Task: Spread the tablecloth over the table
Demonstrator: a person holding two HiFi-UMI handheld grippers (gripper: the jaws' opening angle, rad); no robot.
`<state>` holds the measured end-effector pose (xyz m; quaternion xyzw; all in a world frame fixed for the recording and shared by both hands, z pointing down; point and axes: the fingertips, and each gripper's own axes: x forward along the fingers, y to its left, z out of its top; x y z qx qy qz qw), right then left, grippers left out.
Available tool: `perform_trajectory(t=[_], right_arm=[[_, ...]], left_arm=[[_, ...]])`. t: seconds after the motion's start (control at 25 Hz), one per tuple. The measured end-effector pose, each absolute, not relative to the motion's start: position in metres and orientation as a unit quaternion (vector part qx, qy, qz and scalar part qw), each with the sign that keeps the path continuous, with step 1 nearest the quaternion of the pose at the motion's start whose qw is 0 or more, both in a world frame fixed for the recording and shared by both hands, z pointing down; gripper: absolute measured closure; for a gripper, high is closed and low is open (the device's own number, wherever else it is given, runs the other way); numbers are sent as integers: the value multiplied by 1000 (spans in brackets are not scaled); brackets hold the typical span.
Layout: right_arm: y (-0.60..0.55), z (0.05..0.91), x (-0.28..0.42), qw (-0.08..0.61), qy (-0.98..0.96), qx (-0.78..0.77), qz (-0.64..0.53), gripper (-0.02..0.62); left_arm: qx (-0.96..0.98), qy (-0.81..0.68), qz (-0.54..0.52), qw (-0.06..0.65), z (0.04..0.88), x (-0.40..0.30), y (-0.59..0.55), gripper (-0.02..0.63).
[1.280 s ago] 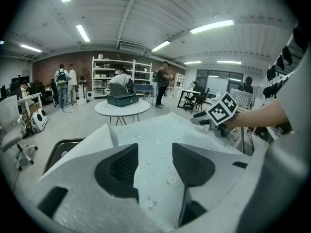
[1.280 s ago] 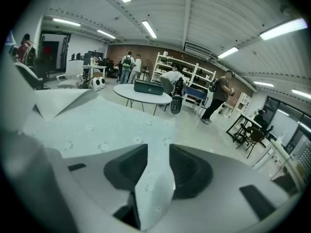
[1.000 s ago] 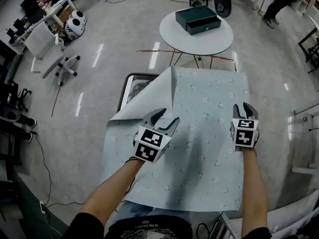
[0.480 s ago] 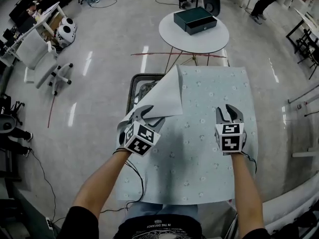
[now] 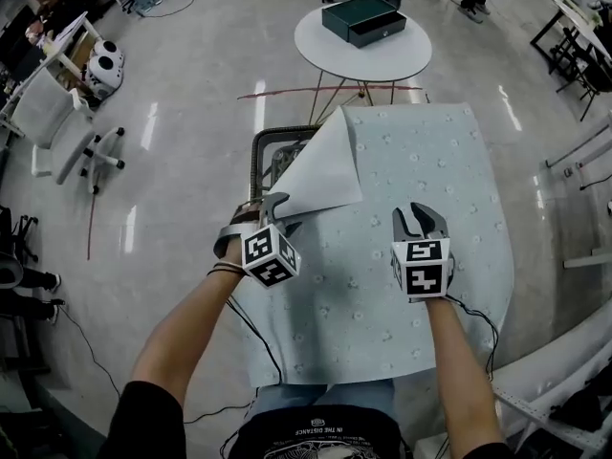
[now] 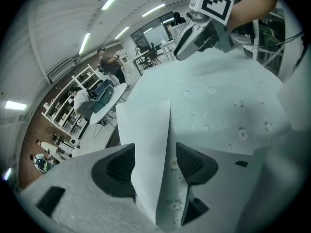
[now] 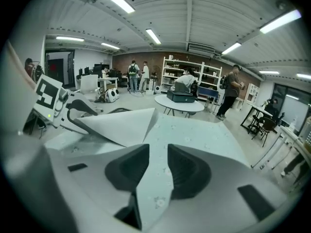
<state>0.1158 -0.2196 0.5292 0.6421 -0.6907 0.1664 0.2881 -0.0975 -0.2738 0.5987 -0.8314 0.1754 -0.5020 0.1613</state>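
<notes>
The pale blue tablecloth [image 5: 421, 161] with small flowers lies over the table. Its far left corner [image 5: 320, 175] is folded back, white underside up. My left gripper [image 5: 256, 220] sits at the cloth's left edge, just below that flap. Its jaws have just been opening, and the folded edge [image 6: 150, 144] stands loose between them with a gap beside it. My right gripper [image 5: 418, 220] rests on the middle of the cloth. Its jaws have just been closing, and they pinch a raised ridge of cloth [image 7: 156, 166].
The table's dark frame [image 5: 263, 146] shows bare at the far left where the corner is folded. Beyond stands a round white table [image 5: 359, 55] with a dark box [image 5: 361, 19]. A white office chair [image 5: 53, 122] is far left. People stand in the background.
Both grippers have come back toward me along the cloth. The left one rolled and dropped to the left edge under the flap, its jaws wider. More of the table frame shows at far left.
</notes>
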Motion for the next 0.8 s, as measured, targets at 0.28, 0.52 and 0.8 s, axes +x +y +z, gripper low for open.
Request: perform_trajectory(t=[0.28,0.52,0.8], right_arm=[[-210,545,88,282,-682,647,189,477],[-209,550,84,282,-674,654,196,483],[-218,555,69,283,-680,647,197,486]], left_arm=[[-805,155,-522,235,615,-111,-283,357],[-821,177,-494,226,608,-112,-290,433],[-858,253,-426,135,588,-128,-311,494]])
